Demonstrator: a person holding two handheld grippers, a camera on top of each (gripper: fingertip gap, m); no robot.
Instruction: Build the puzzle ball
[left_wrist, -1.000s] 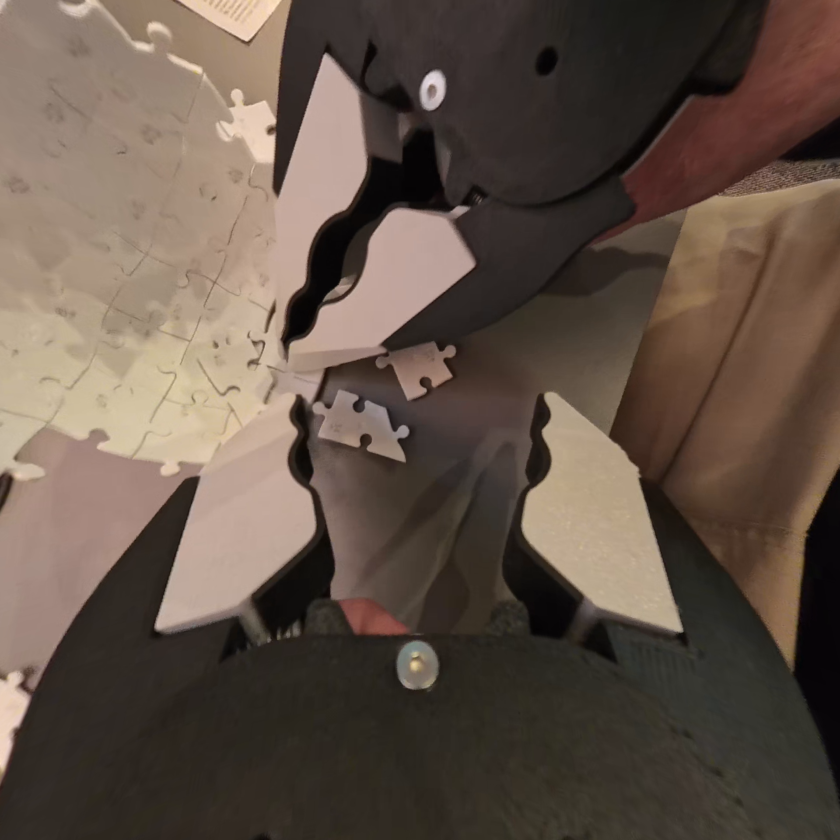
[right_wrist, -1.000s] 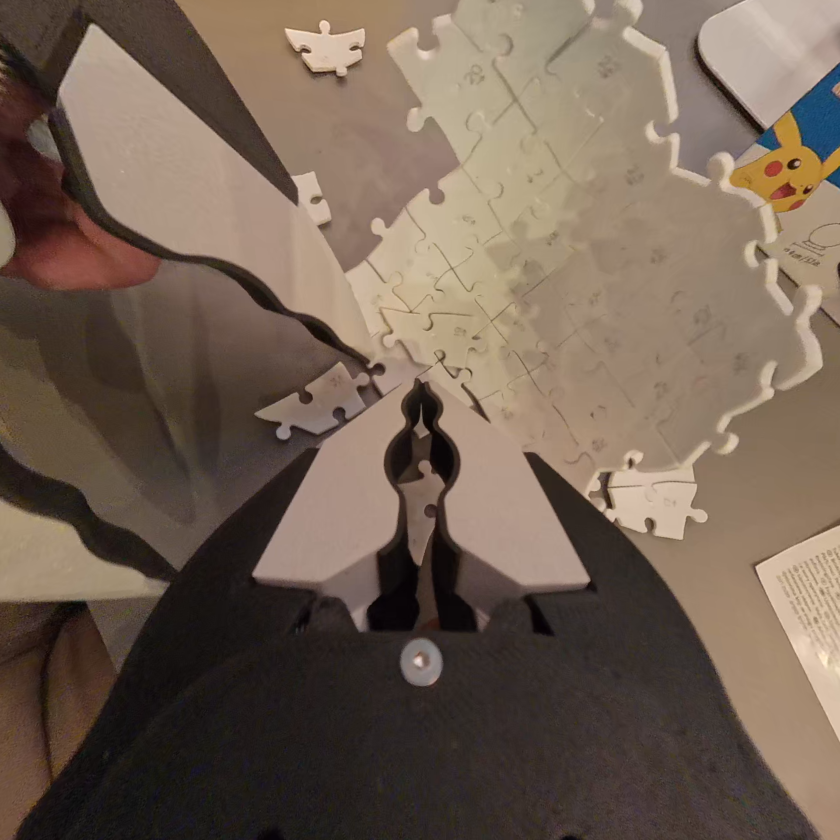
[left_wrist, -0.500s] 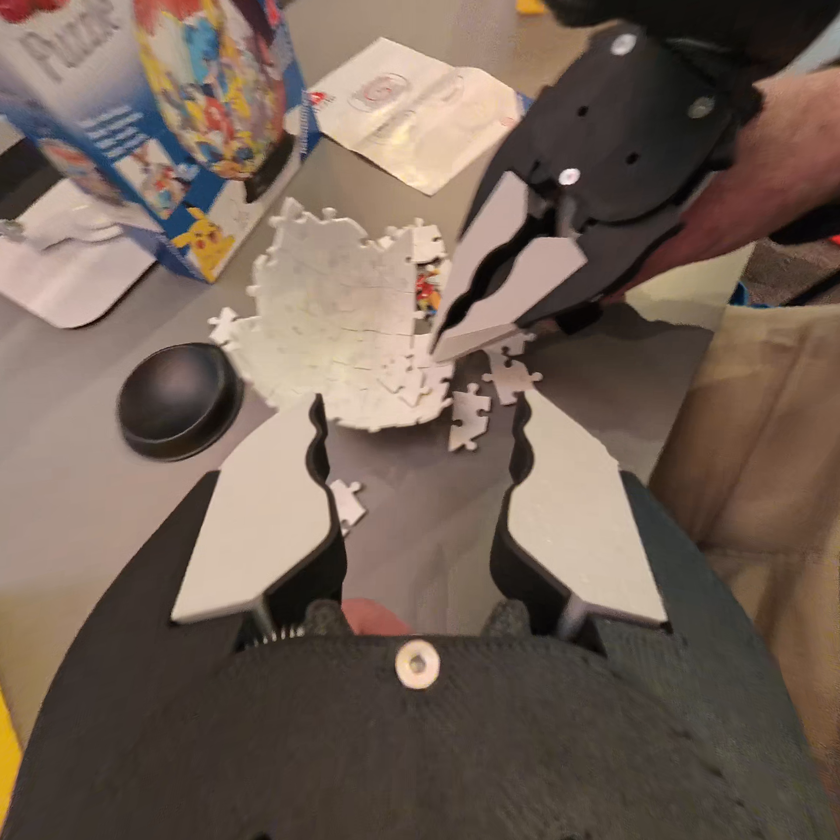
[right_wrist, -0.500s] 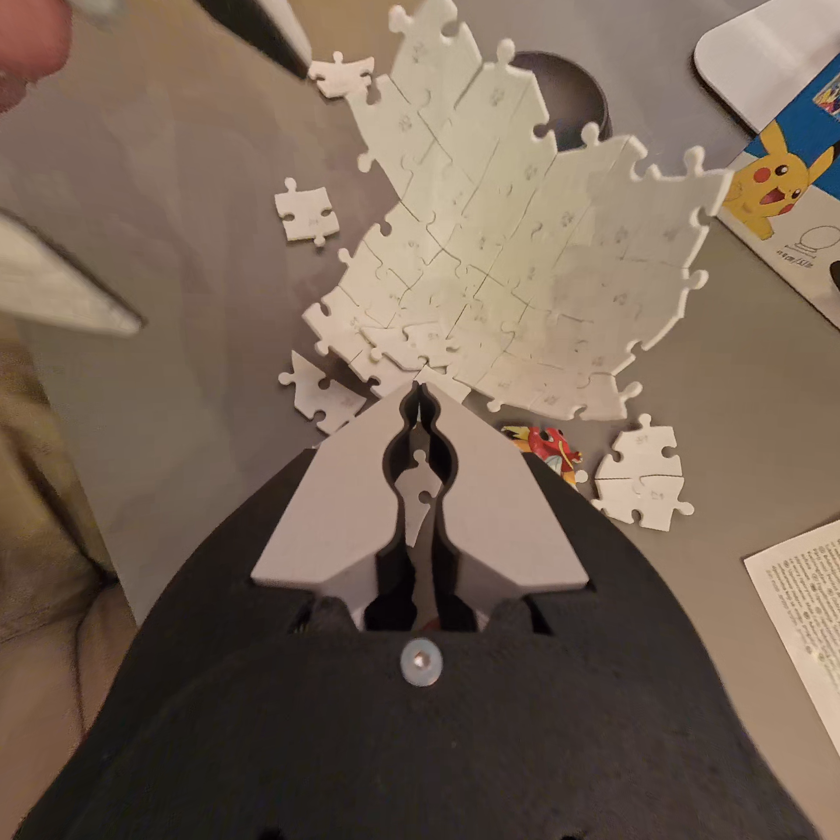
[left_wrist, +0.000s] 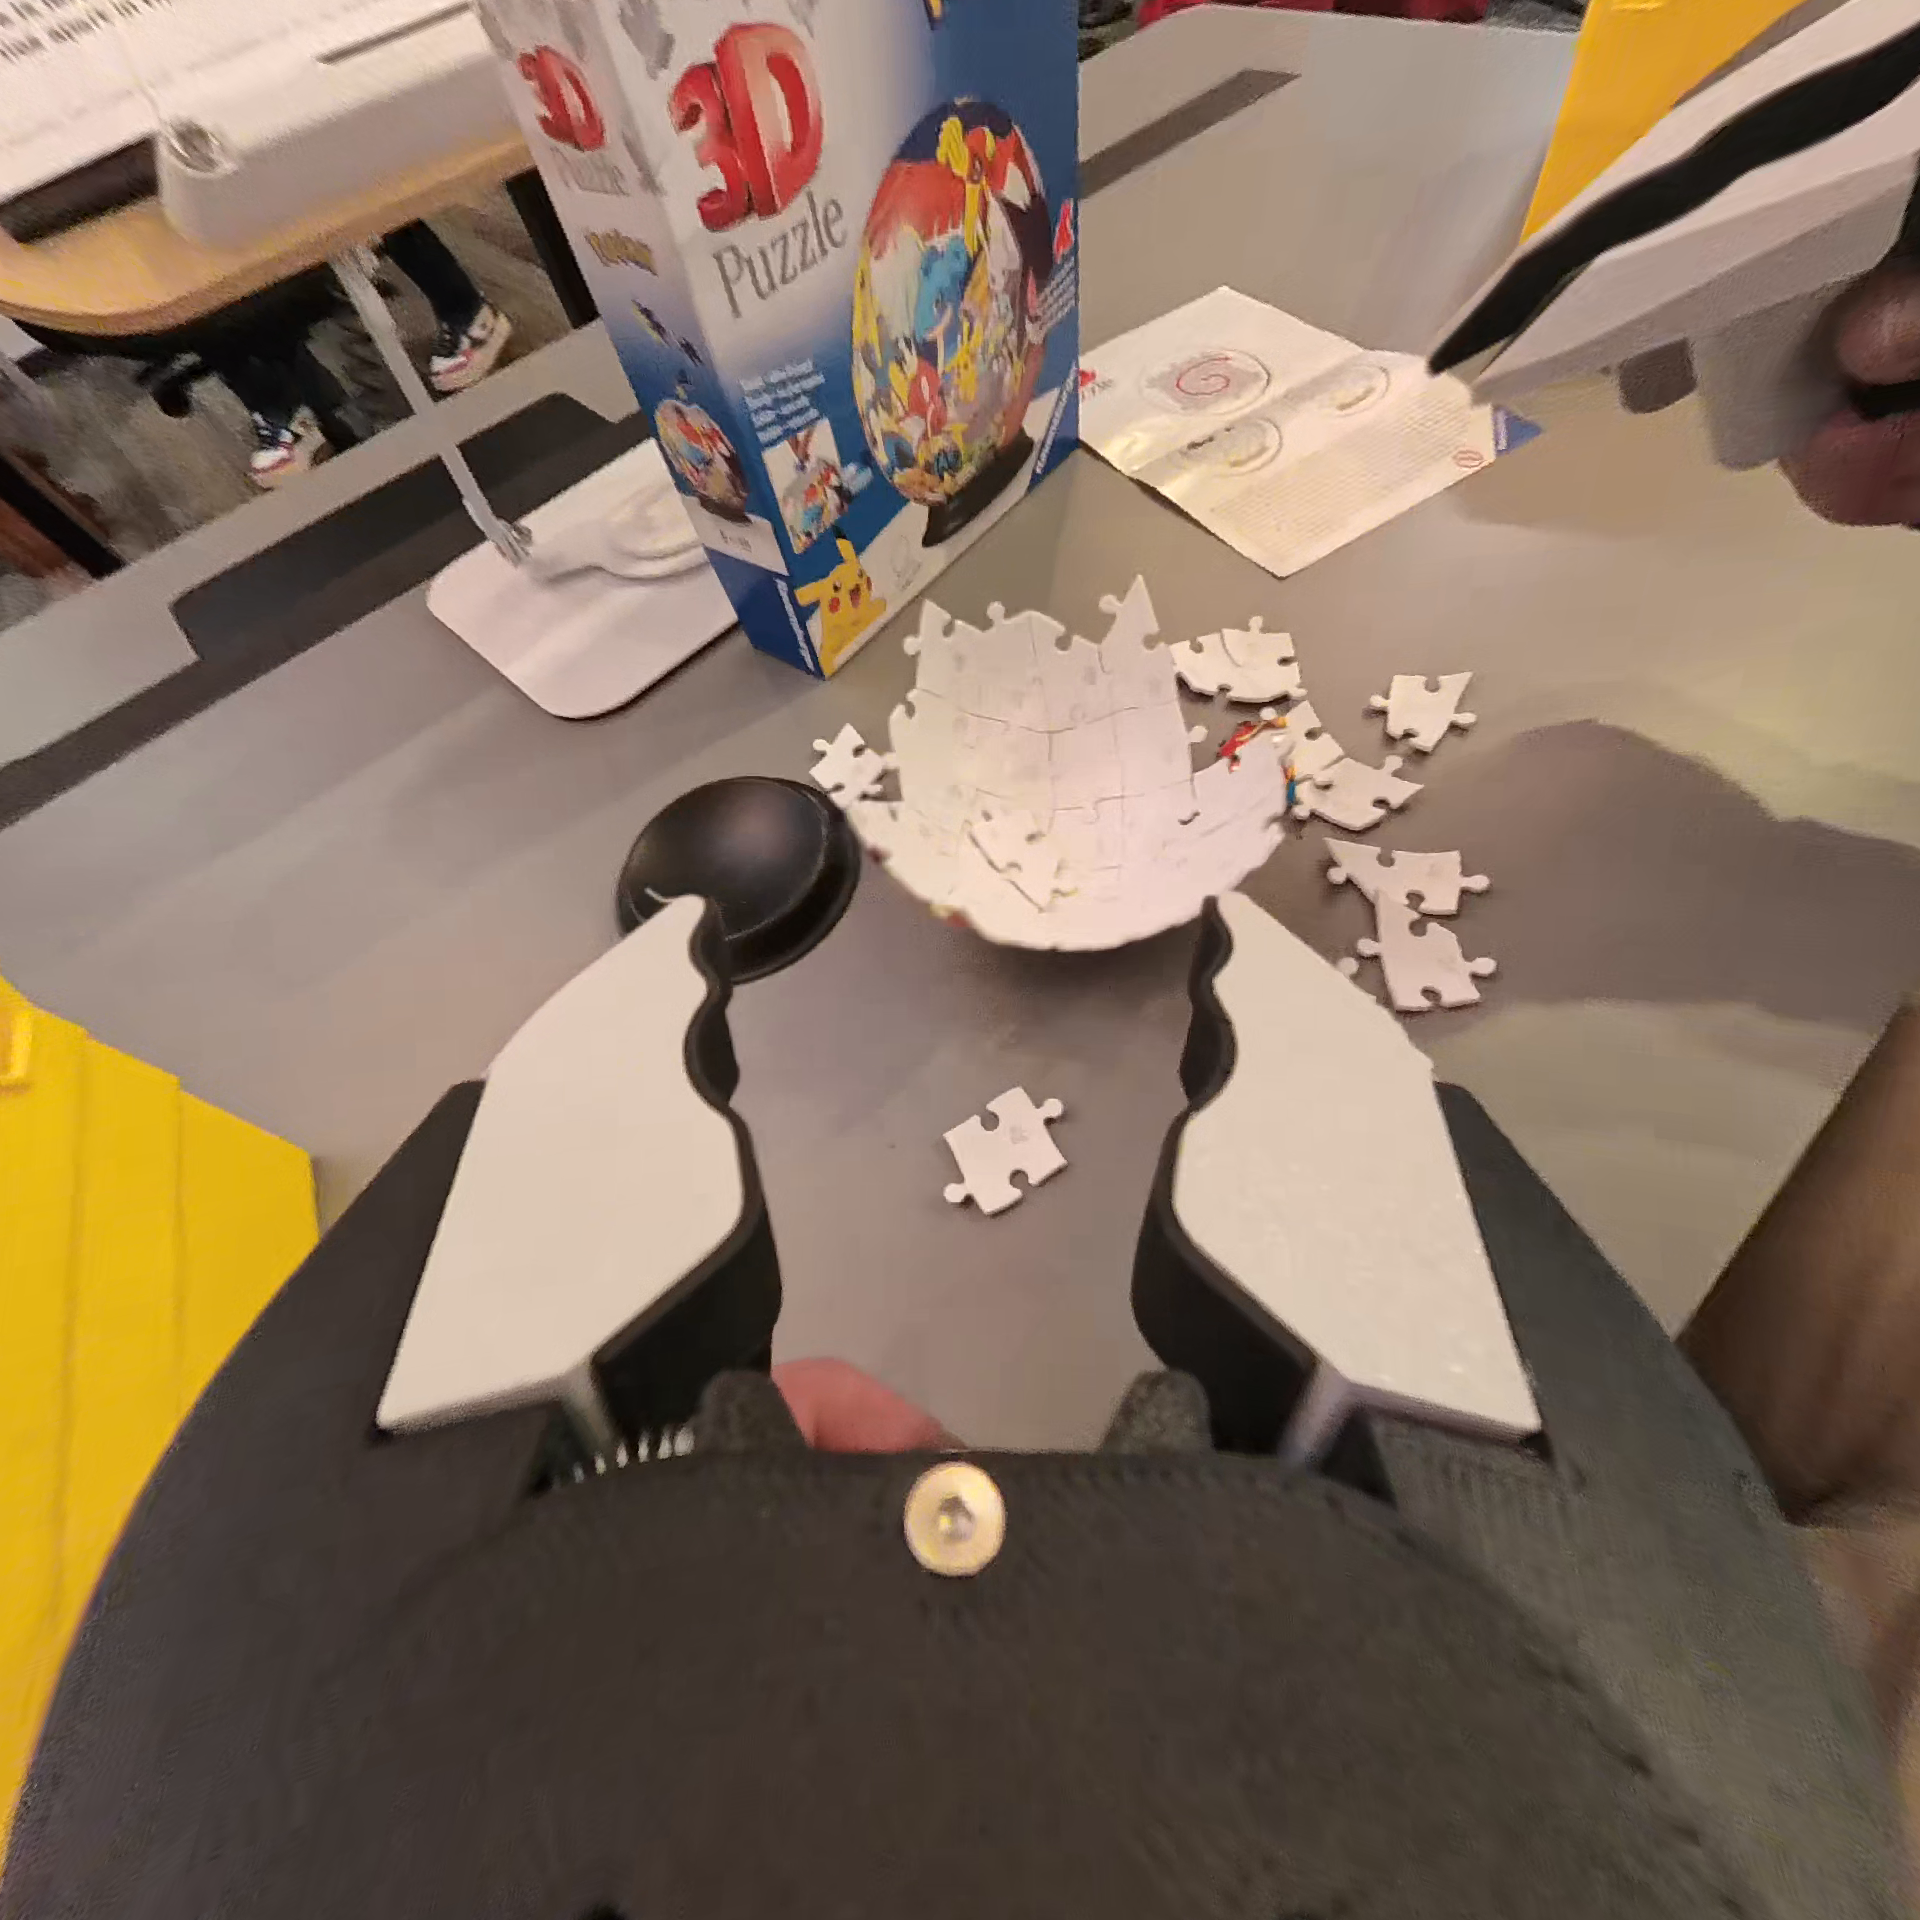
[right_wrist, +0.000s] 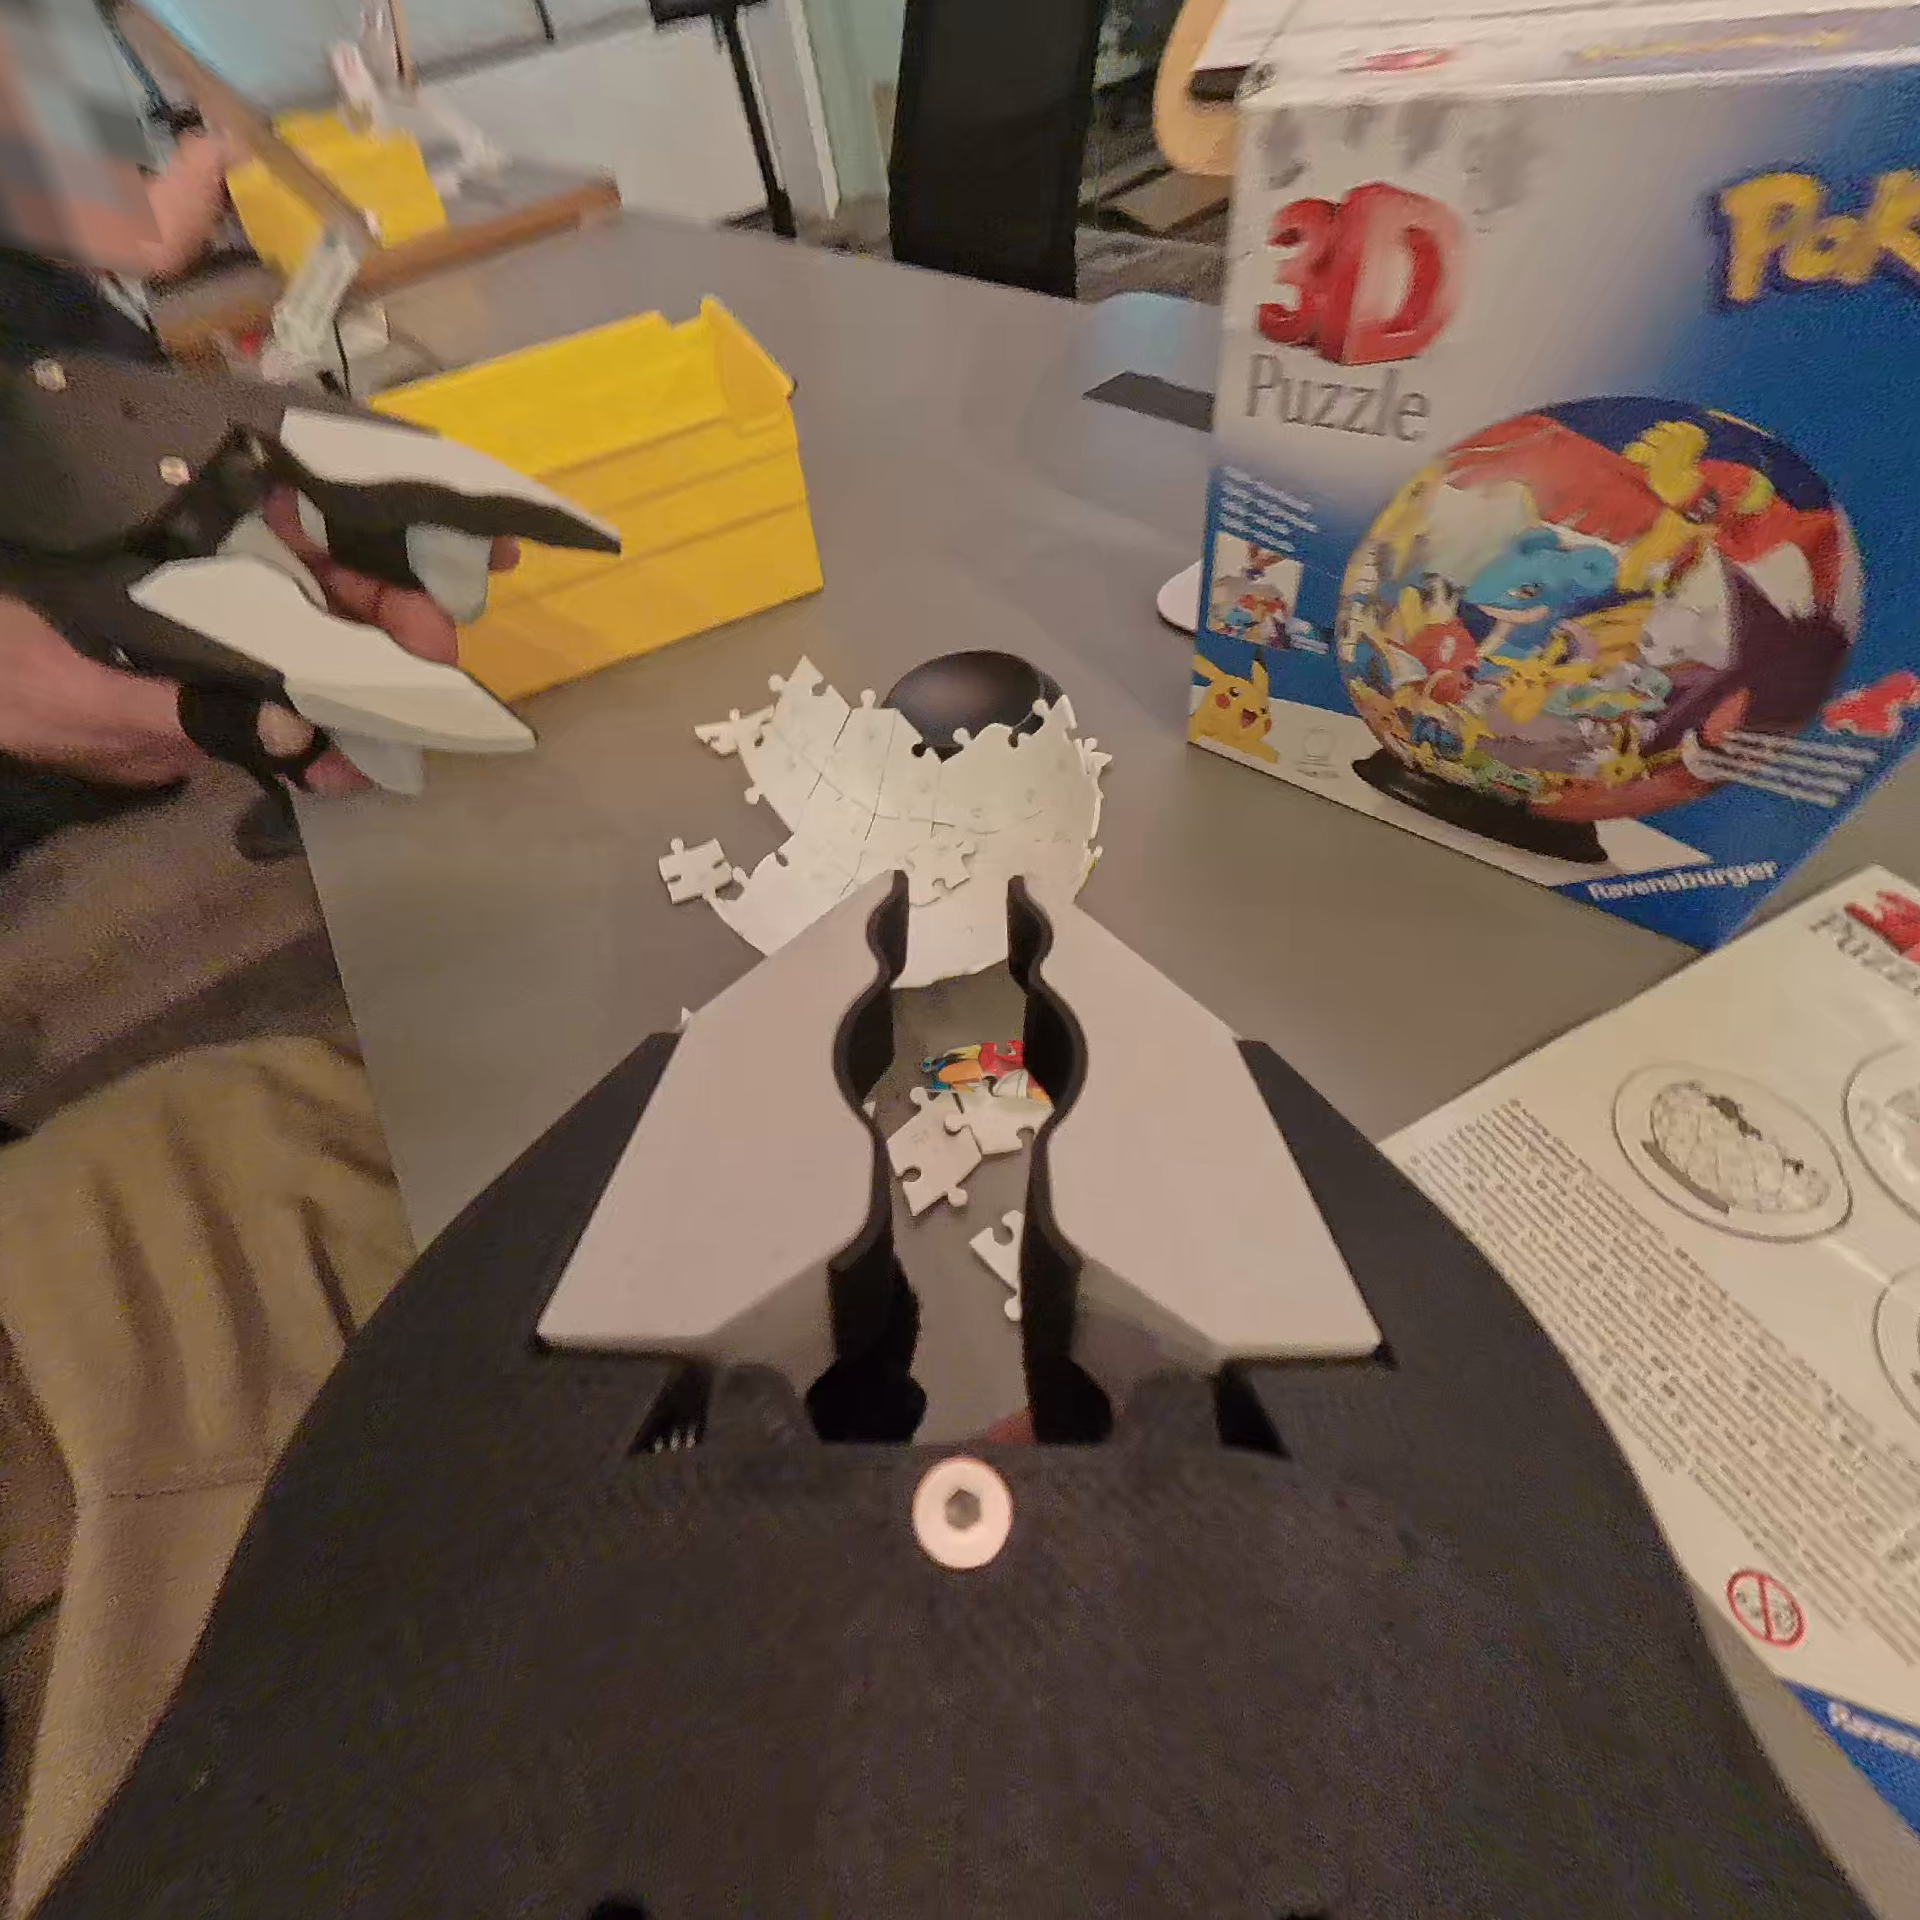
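Both tools hang above the grey table (left_wrist: 312, 831) holding nothing: the left gripper (left_wrist: 956, 914) spread wide, the right gripper (right_wrist: 954, 894) parted by a narrow gap. Beyond them the half-built puzzle ball (left_wrist: 1081, 800) rests just right of its black stand (left_wrist: 740, 873), loose pieces (left_wrist: 1418, 914) scattered right, the puzzle box (left_wrist: 831, 312) farther. A yellow bin (right_wrist: 623, 478) sits far left.

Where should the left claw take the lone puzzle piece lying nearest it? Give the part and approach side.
Probably straight down from above: the lone piece lies flat on the table, so only its thin edges offer purchase. Pinch across two opposite edges, avoiding the tabs.
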